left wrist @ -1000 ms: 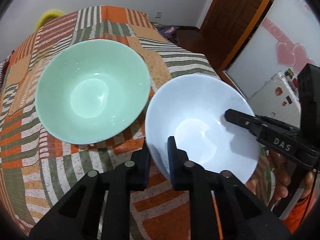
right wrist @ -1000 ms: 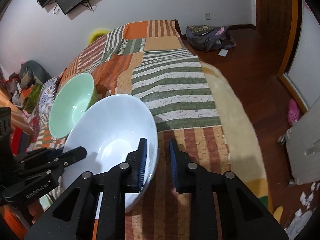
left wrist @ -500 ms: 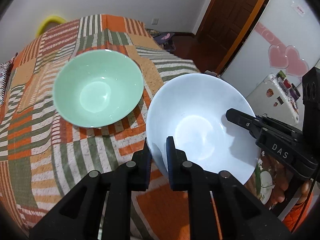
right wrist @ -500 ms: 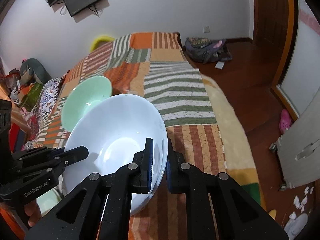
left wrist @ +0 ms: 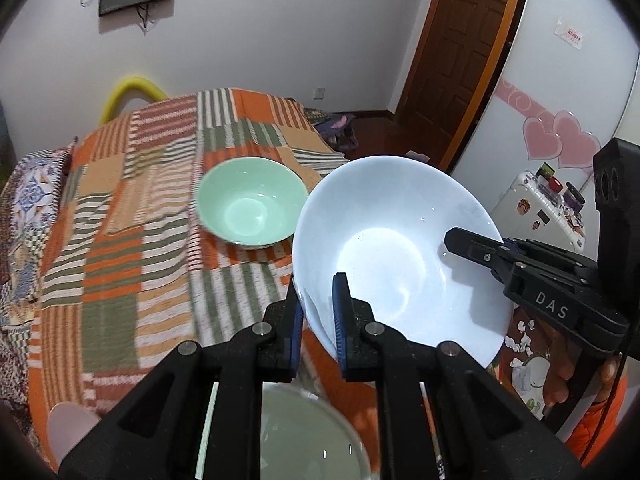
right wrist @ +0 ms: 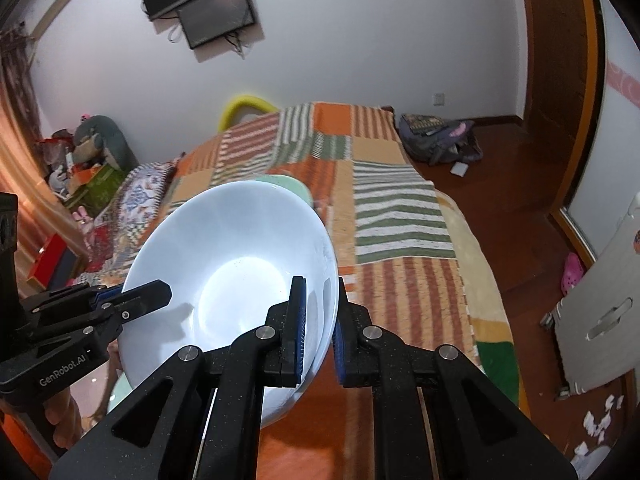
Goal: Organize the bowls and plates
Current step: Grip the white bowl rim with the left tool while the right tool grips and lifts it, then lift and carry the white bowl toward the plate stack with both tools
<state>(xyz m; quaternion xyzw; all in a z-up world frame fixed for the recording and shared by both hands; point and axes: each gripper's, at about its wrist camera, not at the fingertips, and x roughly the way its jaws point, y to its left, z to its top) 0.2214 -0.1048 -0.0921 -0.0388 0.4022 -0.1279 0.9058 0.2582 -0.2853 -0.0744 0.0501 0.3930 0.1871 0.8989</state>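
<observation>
A large white bowl point(left wrist: 392, 256) hangs tilted above the striped patchwork bedspread point(left wrist: 140, 240). My left gripper point(left wrist: 318, 294) is shut on its near rim, one finger inside the bowl and one outside. My right gripper point(right wrist: 320, 294) is shut on the opposite rim of the white bowl point(right wrist: 224, 280). Each gripper shows in the other's view: the right gripper point(left wrist: 476, 250) at the bowl's right edge, the left gripper point(right wrist: 136, 300) at its left edge. A mint green bowl point(left wrist: 250, 208) rests upright on the bedspread beyond; in the right wrist view only its rim point(right wrist: 298, 186) peeks over the white bowl.
A pale green dish point(left wrist: 304, 436) lies below my left gripper, mostly hidden. A backpack point(right wrist: 436, 140) sits on the wooden floor past the bed. A white suitcase point(left wrist: 536, 208) and a brown door point(left wrist: 460, 60) stand to the right. A patterned pillow point(right wrist: 140, 192) lies at the bed's left.
Both grippers have lifted the white bowl off the bedspread and pulled back. The green bowl stays put and now looks smaller and farther. The pale green dish has come into view below.
</observation>
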